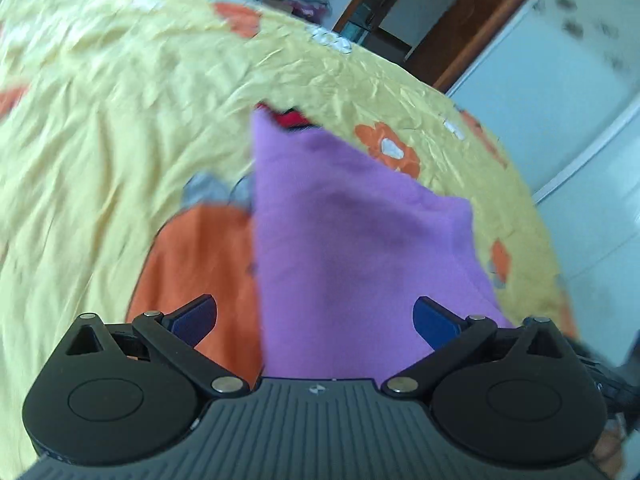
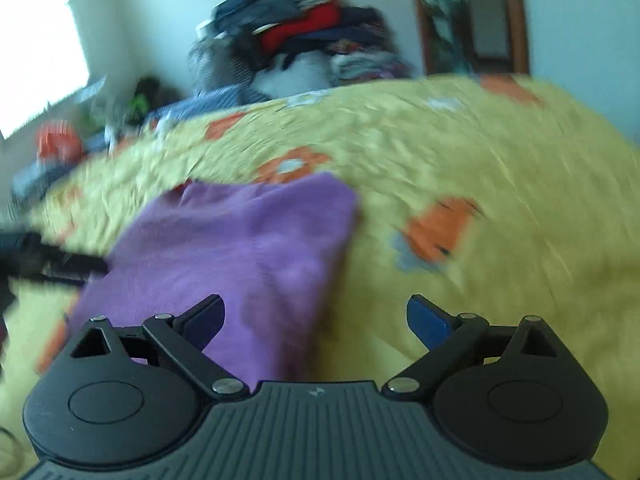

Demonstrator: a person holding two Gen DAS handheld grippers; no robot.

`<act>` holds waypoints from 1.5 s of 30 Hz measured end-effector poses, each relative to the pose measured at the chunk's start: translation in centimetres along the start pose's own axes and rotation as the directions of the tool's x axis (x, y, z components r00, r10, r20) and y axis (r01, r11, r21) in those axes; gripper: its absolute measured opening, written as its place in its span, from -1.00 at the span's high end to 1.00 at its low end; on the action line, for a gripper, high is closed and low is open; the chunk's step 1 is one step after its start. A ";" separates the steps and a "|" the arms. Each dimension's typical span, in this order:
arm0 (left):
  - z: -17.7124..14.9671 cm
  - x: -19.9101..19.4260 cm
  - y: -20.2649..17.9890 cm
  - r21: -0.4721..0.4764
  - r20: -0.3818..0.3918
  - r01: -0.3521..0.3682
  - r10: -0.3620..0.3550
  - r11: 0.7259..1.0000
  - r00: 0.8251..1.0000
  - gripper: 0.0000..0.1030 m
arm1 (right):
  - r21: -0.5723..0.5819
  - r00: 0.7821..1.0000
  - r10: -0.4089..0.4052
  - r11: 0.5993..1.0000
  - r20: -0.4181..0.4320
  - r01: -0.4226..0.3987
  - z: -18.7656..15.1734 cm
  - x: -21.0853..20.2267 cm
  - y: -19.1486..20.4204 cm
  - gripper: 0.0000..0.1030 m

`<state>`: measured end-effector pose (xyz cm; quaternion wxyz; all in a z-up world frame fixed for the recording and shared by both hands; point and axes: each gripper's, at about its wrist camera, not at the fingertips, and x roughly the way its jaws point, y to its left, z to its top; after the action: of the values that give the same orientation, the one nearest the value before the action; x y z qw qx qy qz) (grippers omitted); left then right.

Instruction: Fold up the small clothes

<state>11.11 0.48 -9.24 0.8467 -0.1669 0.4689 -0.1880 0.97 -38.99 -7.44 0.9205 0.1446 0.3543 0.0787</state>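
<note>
The purple garment (image 1: 352, 240) lies folded on the yellow flowered bedsheet (image 1: 100, 120); the left gripper (image 1: 316, 320) hovers over its near edge, fingers spread and empty; the right gripper (image 2: 316, 320) sits beside the garment's right edge, fingers likewise released; a clothes pile (image 2: 296, 40) rises beyond the garment.

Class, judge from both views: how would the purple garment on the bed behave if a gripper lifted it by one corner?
The purple garment would probably droop: its surface shows soft dips. It looks thin, so likely light. Pushed across the wrinkled yellow bedspread, it would likely bunch up rather than slide.
</note>
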 end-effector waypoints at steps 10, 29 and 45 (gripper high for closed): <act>-5.3 -1.6 -0.5 0.007 -0.081 0.101 -0.100 0.995 0.992 -1.00 | 0.125 0.993 0.118 0.985 0.008 -0.118 -3.9 -2.7 0.0 -0.92; -2.1 2.7 -1.6 -0.110 -0.163 0.176 -0.192 0.978 0.968 0.48 | 0.277 0.950 0.300 0.924 -0.090 -0.265 -1.4 4.6 0.3 0.60; -9.4 -3.4 -1.1 -0.112 -0.170 0.165 -0.183 0.980 0.968 -0.76 | 0.172 0.970 0.219 0.965 -0.104 -0.199 -4.9 -1.6 2.4 -0.40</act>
<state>1.26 0.11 -11.00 0.7721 -0.2305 0.5354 -0.2531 -3.67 -36.06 -9.10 0.8690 0.2497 0.3979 0.1554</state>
